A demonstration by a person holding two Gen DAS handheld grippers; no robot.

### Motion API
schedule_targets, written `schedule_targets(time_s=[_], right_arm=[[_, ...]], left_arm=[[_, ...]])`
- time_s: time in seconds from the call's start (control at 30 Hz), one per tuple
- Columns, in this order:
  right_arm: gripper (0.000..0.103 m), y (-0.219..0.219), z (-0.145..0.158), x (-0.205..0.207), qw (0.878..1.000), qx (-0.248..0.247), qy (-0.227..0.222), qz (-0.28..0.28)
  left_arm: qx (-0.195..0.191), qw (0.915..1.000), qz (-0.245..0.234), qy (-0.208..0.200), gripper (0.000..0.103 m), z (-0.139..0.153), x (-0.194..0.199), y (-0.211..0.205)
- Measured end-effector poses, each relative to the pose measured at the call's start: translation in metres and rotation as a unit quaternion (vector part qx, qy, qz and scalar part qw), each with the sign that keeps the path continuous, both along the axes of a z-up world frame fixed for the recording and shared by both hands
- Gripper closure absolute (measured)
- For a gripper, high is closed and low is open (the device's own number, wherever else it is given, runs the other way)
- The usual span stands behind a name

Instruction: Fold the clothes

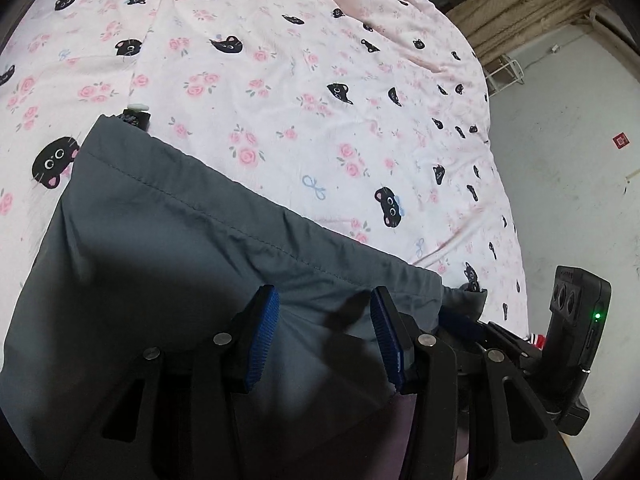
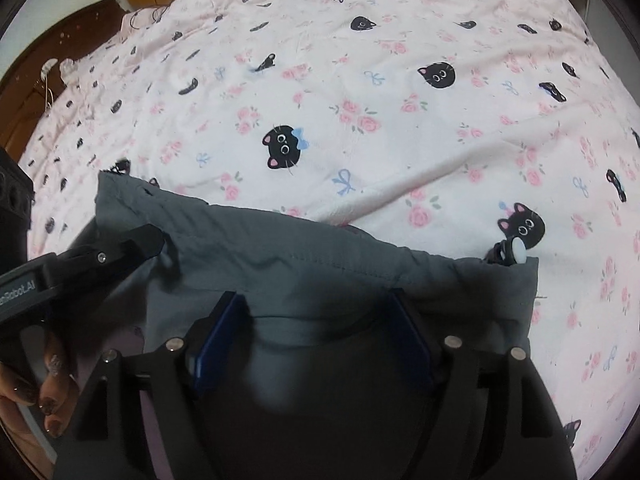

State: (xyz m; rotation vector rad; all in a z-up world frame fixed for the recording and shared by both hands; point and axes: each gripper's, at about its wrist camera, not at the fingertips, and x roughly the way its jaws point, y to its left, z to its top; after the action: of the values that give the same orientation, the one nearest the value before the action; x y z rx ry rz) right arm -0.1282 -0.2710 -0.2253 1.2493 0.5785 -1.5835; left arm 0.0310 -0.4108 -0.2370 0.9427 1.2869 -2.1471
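**Grey garment on the bed, both grippers over its hemmed edge**

A grey garment [image 1: 168, 264] is seen lying on a bed covered by a pink sheet [image 1: 304, 92] printed with black cat faces, roses and blue bows. The garment's stitched hem runs across both wrist views, with the sheet beyond it. At one end of the hem a black drawcord with a white toggle [image 2: 519, 251] is seen resting at the corner of the fabric; the same toggle is visible at the far end of the hem in the left wrist view.

The left gripper [image 1: 324, 320] is held above the grey fabric just inside the hem. Its blue-padded fingers [image 1: 262, 336] stand partly apart, grey cloth showing in the gap; no pinch on the cloth can be made out.

The right gripper [image 2: 316, 320] is positioned over the same garment, pointing steeply down. Its fingers [image 2: 216, 340] are spread wide, with grey fabric lying between them and no pad visibly pressing on it.

In the right wrist view the left gripper enters from the left edge, its finger tip over the garment's hem, and a hand [image 2: 38, 384] with dark painted nails is seen on its handle. A wooden headboard [image 2: 60, 44] is seen beyond the sheet.
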Motion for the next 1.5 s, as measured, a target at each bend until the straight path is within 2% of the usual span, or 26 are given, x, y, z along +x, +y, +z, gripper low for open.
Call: schedule_targets(time_s=[0.07, 0.13, 0.23, 0.37, 0.47, 0.57, 0.6, 0.73, 0.87, 0.97, 1.03, 1.17, 1.2, 1.3, 1.4, 1.5], right_arm=[[0.026, 0.002, 0.005, 0.001, 1.000, 0.000, 0.005, 0.003], [0.026, 0.011, 0.020, 0.003, 1.000, -0.022, 0.005, 0.002], [0.026, 0.032, 0.045, 0.010, 0.998, -0.069, 0.007, 0.006], [0.026, 0.060, 0.067, 0.036, 0.993, -0.114, 0.022, 0.035], [0.026, 0.070, 0.068, 0.068, 0.990, -0.118, 0.055, 0.062], [0.024, 0.066, 0.049, 0.089, 0.989, -0.086, 0.097, 0.074], [0.019, 0.063, 0.037, 0.091, 0.989, -0.070, 0.105, 0.072], [0.012, 0.063, 0.009, 0.079, 0.994, -0.059, 0.074, 0.048], [0.008, 0.066, 0.002, 0.083, 0.992, -0.062, 0.098, 0.054], [0.004, 0.067, 0.000, 0.079, 0.992, -0.065, 0.093, 0.046], [0.004, 0.069, 0.000, 0.075, 0.993, -0.071, 0.082, 0.042], [0.004, 0.069, 0.001, 0.075, 0.993, -0.071, 0.083, 0.042], [0.004, 0.069, 0.001, 0.074, 0.993, -0.071, 0.085, 0.040], [0.004, 0.072, 0.004, 0.073, 0.993, -0.073, 0.088, 0.035], [0.004, 0.089, 0.018, 0.069, 0.991, -0.100, 0.084, 0.021], [0.004, 0.118, 0.034, 0.066, 0.987, -0.137, 0.081, 0.003]], left_arm=[[-0.017, 0.9998, -0.006, 0.010, 0.060, 0.010, 0.005, 0.004], [-0.057, 0.9980, -0.019, 0.021, 0.060, 0.028, 0.015, 0.018], [-0.130, 0.9908, -0.031, 0.020, 0.060, 0.053, 0.034, 0.045], [-0.185, 0.9819, -0.041, 0.007, 0.059, 0.061, 0.052, 0.075], [-0.198, 0.9785, -0.058, -0.011, 0.059, 0.050, 0.053, 0.088], [-0.197, 0.9773, -0.070, -0.034, 0.059, 0.031, 0.044, 0.092], [-0.198, 0.9766, -0.073, -0.041, 0.059, 0.024, 0.041, 0.092], [-0.205, 0.9742, -0.077, -0.055, 0.058, 0.009, 0.037, 0.096], [-0.222, 0.9696, -0.079, -0.064, 0.058, 0.007, 0.034, 0.101], [-0.259, 0.9614, -0.070, -0.062, 0.059, 0.017, 0.038, 0.112], [-0.285, 0.9553, -0.067, -0.044, 0.059, 0.024, 0.044, 0.122], [-0.309, 0.9466, -0.085, -0.030, 0.059, 0.028, 0.041, 0.136], [-0.310, 0.9465, -0.086, -0.026, 0.058, 0.027, 0.041, 0.135], [-0.286, 0.9550, -0.077, -0.010, 0.057, 0.021, 0.045, 0.123], [-0.283, 0.9561, -0.073, -0.019, 0.057, 0.011, 0.046, 0.118], [-0.292, 0.9535, -0.073, -0.016, 0.057, 0.011, 0.046, 0.120]])
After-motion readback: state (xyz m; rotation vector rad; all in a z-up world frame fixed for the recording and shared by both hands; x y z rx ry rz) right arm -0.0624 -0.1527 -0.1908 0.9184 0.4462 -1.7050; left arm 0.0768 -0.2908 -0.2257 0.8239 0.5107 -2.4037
